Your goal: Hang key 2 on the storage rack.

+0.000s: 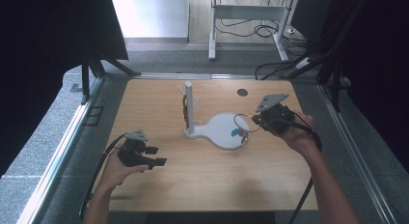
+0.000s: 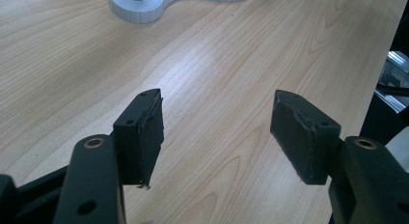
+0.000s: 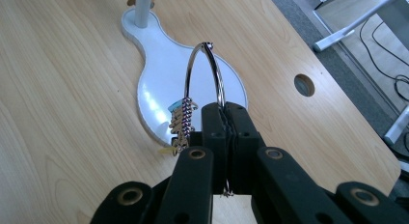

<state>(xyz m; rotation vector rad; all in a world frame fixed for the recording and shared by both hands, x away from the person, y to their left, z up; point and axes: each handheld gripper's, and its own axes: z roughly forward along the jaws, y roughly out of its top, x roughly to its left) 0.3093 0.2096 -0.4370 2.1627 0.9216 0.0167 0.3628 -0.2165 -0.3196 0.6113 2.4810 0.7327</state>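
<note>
A white stand (image 1: 219,131) with a pear-shaped base and an upright pegged post (image 1: 189,104) sits mid-table; something brownish hangs on a peg. My right gripper (image 1: 254,120) is shut on a large metal key ring (image 3: 205,74), which it holds just above the wide end of the base (image 3: 159,84). Several keys and a blue tag (image 3: 181,120) dangle from the ring. My left gripper (image 1: 158,156) stands open over bare wood at the front left, nothing between its fingers (image 2: 144,132), well apart from the stand (image 2: 137,9).
The wooden table (image 1: 159,190) has a round cable hole (image 1: 242,92) at the back right. Metal rails run along both sides. Cables and a desk frame (image 1: 251,14) lie on the floor beyond the far edge.
</note>
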